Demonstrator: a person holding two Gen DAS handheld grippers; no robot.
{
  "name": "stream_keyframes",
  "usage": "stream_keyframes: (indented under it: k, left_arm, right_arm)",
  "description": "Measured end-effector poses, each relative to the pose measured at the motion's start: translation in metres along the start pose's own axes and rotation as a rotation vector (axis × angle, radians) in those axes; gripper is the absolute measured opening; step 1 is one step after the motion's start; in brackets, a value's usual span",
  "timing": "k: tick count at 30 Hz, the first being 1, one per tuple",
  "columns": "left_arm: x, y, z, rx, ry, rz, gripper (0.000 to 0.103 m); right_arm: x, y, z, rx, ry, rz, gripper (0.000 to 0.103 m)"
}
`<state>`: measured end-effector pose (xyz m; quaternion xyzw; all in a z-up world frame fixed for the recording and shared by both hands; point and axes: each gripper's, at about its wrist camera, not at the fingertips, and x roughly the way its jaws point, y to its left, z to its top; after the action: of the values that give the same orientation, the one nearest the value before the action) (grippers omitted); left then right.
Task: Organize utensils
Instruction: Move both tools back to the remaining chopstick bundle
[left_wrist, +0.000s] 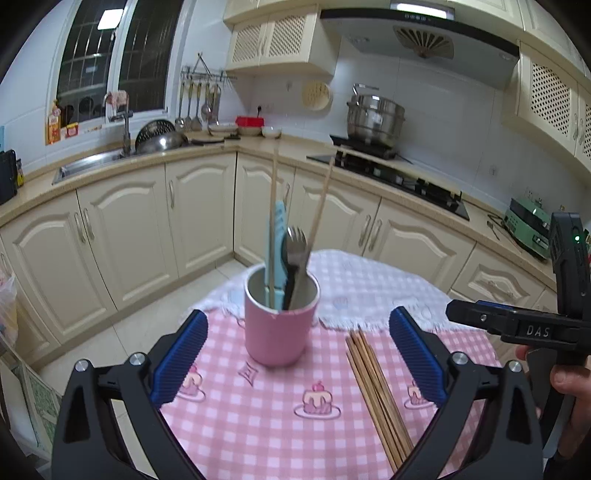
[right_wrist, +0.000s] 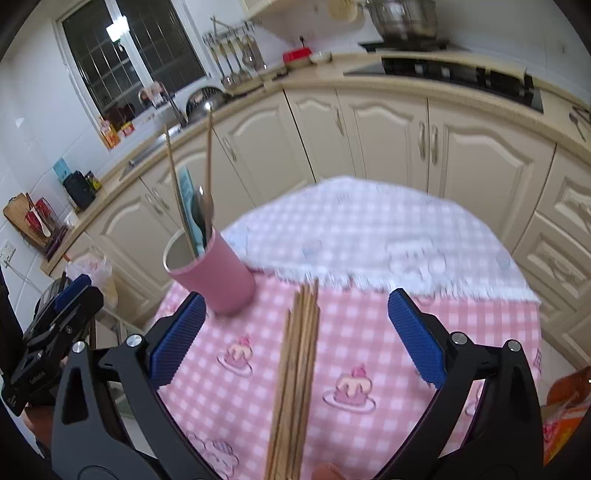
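Note:
A pink cup (left_wrist: 277, 334) (right_wrist: 218, 275) stands on the pink checked tablecloth (left_wrist: 258, 424). It holds two wooden chopsticks (left_wrist: 320, 206), a light blue utensil (left_wrist: 277, 240) and a metal fork (left_wrist: 295, 251). A bundle of wooden chopsticks (left_wrist: 376, 391) (right_wrist: 295, 369) lies flat on the cloth to the right of the cup. My left gripper (left_wrist: 297, 358) is open just in front of the cup, empty. My right gripper (right_wrist: 295, 336) is open above the bundle, with the sticks running between its blue pads (right_wrist: 413, 336). Its black body (left_wrist: 517, 325) shows at the right of the left wrist view.
A white cloth (right_wrist: 369, 229) covers the far half of the round table. Cream kitchen cabinets (left_wrist: 192, 229), a sink (left_wrist: 88, 162) and a stove (left_wrist: 399, 177) curve behind it. An orange packet (right_wrist: 565, 402) sits at the table's right edge. A hand (left_wrist: 569, 380) holds the right gripper.

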<state>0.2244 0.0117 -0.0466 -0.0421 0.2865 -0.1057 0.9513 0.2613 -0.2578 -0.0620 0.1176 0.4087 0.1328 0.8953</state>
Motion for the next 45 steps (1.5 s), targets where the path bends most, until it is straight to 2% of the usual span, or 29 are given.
stream_keyframes:
  k: [13, 22, 26, 35, 45]
  left_arm:
    - [0.035, -0.020, -0.034, 0.003, 0.175, 0.002, 0.097]
    - [0.087, -0.027, -0.074, 0.010, 0.409, 0.039, 0.097]
    - [0.103, -0.031, -0.090, 0.014, 0.478, 0.039, 0.097]
    - [0.126, -0.049, -0.109, 0.056, 0.556, 0.065, 0.097]
    - [0.140, -0.064, -0.107, 0.077, 0.552, 0.100, 0.097]
  right_arm:
    - [0.014, -0.034, -0.023, 0.037, 0.125, -0.018, 0.097]
    - [0.034, -0.047, -0.043, 0.038, 0.214, -0.027, 0.097]
    - [0.037, -0.056, -0.049, 0.046, 0.235, -0.030, 0.097]
    - [0.045, -0.074, -0.057, 0.062, 0.265, -0.025, 0.097]
    - [0.051, -0.081, -0.063, 0.066, 0.283, -0.022, 0.097]
